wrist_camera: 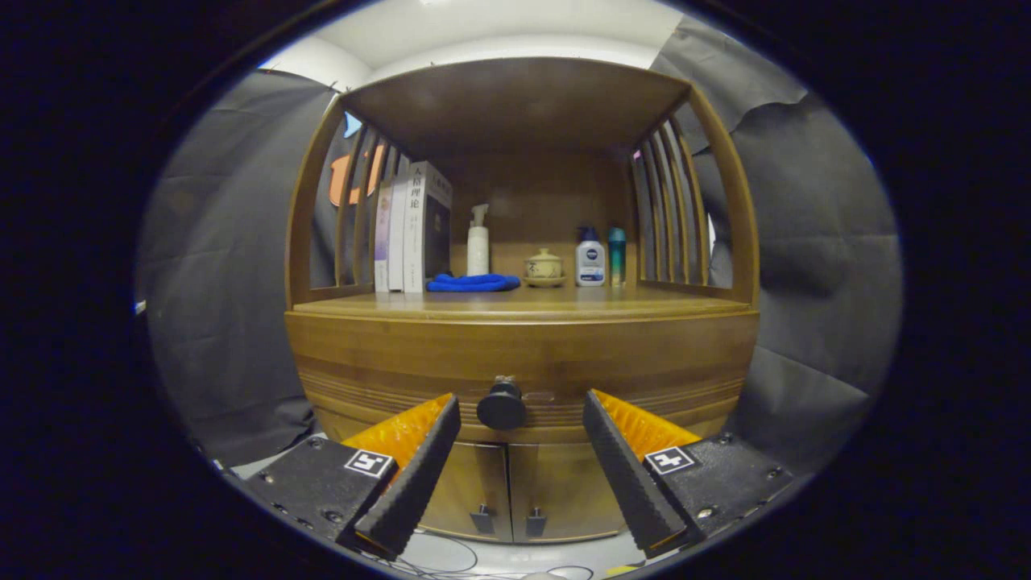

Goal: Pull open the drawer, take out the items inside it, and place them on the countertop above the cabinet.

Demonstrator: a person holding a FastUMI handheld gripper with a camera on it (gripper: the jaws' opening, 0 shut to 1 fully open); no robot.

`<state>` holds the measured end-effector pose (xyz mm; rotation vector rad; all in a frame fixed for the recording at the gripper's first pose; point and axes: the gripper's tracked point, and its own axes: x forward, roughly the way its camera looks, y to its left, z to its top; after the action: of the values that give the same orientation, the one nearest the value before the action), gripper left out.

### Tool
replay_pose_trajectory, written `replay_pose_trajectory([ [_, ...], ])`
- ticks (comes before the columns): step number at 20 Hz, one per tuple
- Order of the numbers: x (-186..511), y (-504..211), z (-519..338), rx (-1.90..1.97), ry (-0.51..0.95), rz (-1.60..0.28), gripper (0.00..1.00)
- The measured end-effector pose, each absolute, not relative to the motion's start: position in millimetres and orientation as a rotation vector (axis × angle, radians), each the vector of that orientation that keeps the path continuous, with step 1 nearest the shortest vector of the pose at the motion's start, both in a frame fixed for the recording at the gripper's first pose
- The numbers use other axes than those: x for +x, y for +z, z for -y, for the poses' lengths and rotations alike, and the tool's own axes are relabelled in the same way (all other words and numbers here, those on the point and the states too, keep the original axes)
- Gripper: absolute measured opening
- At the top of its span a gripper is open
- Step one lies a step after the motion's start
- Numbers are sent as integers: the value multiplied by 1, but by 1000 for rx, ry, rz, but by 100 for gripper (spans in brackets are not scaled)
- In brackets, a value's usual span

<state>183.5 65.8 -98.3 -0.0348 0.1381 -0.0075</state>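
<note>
A wooden cabinet faces me. Its drawer front (387, 366) is closed, with a round dark knob (501, 407) at its middle. My gripper (522, 412) is open, its two fingers spread to either side of the knob and a little short of it, touching nothing. Above the drawer lies the countertop (644, 304). The inside of the drawer is hidden.
On the countertop stand several books (407, 229), a blue cloth (474, 283), a white pump bottle (478, 242), a small lidded pot (544, 267), a white lotion bottle (590, 258) and a teal bottle (616, 255). Slatted sides and a top shelf enclose it. Two lower doors (507, 491) sit under the drawer.
</note>
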Motion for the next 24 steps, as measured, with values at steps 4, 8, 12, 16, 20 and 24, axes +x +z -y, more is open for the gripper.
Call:
replay_pose_trajectory([
  [4, 216, -115, -81, -49, 1, -173, 94],
  [8, 227, -122, -76, -53, -32, -182, 77],
  [12, 230, -129, -75, 15, -32, -216, 58],
  [16, 233, -130, -71, 4, -50, -217, 48],
  [20, 232, -133, -71, 8, -50, -237, 42],
  [24, 230, -133, -71, 21, -47, -260, 37],
])
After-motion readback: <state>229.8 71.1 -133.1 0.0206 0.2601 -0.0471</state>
